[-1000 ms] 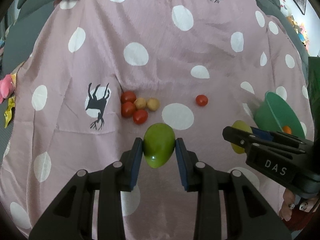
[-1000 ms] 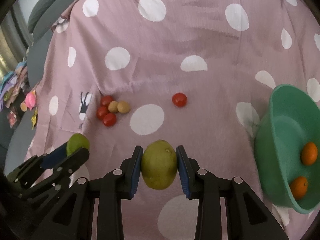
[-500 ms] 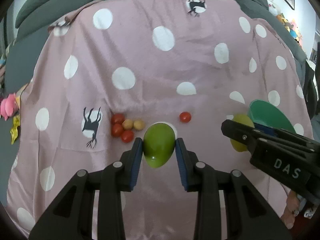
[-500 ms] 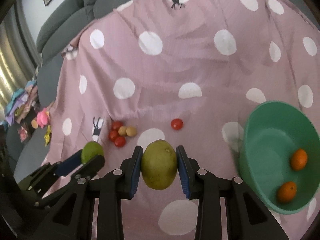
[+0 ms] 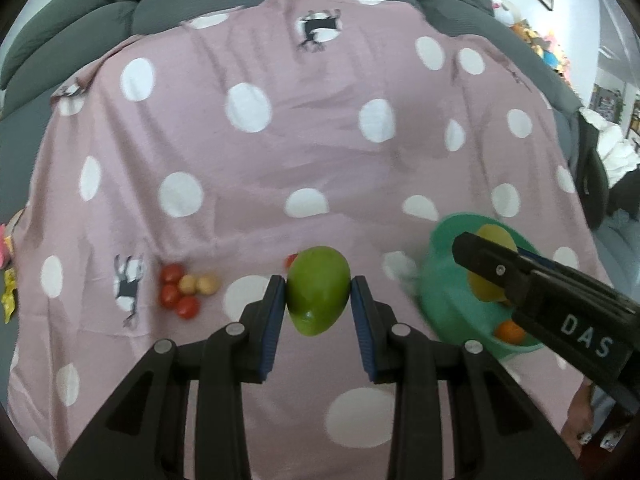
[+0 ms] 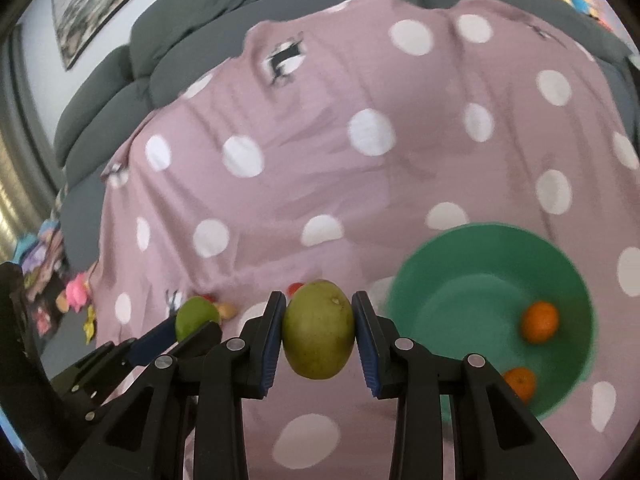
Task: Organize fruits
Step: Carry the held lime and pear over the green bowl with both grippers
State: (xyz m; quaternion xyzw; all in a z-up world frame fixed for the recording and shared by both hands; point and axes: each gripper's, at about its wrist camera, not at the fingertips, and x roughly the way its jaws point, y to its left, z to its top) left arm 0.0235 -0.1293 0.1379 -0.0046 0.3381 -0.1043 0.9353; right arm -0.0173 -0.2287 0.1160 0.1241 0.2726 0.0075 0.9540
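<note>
Left claw (image 5: 318, 300) is clamping a bright green mango (image 5: 317, 290), pads pressing both sides. Right claw (image 6: 320, 330) is gripping a duller yellow-green mango (image 6: 319, 330) likewise. Green bowl (image 6: 472, 248) is sitting right of both claws, holding two oranges (image 6: 540, 321). Cherry tomatoes (image 5: 176, 290) are lying left-forward on the polka-dot blanket (image 5: 320, 140).

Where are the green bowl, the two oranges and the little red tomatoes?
green bowl (image 6: 472, 252): right wrist view, far rim.
oranges (image 6: 540, 321): right wrist view, upper orange's middle.
red tomatoes (image 5: 173, 274): left wrist view, top tomato.
</note>
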